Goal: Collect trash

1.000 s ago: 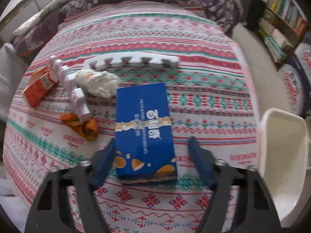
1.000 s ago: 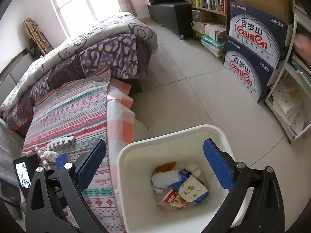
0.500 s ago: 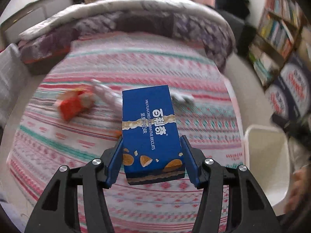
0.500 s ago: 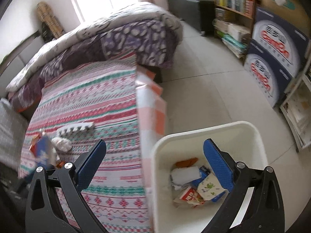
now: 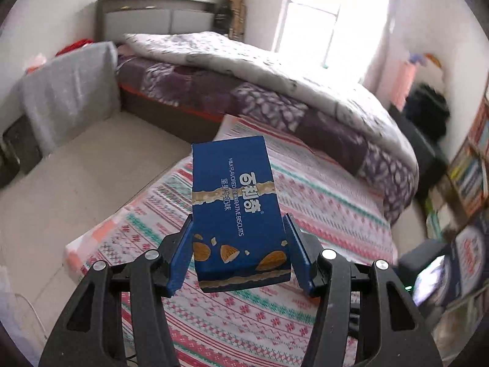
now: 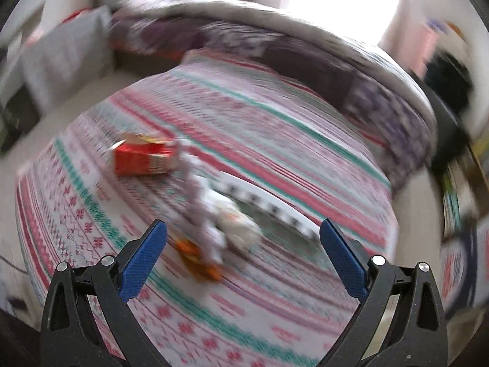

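My left gripper (image 5: 238, 250) is shut on a blue biscuit box (image 5: 235, 202) and holds it up in the air above the striped bed cover (image 5: 321, 202). My right gripper (image 6: 241, 244) is open and empty above the bed. Below it, in a blurred right wrist view, lie a red carton (image 6: 142, 159), a crumpled white tissue (image 6: 238, 220), an orange wrapper (image 6: 198, 260) and white foam strips (image 6: 275, 205). The trash bin is out of view.
A rolled purple and grey quilt (image 5: 275, 91) lies across the far side of the bed. A headboard (image 5: 152, 21) and window (image 5: 330, 15) stand behind. Bookshelves (image 5: 467, 165) are at the right. Bare floor (image 5: 61, 183) lies left of the bed.
My left gripper shut on the blue box, lifted it off the bed and tilted up. My right gripper swung from over the white bin to over the bed's trash.
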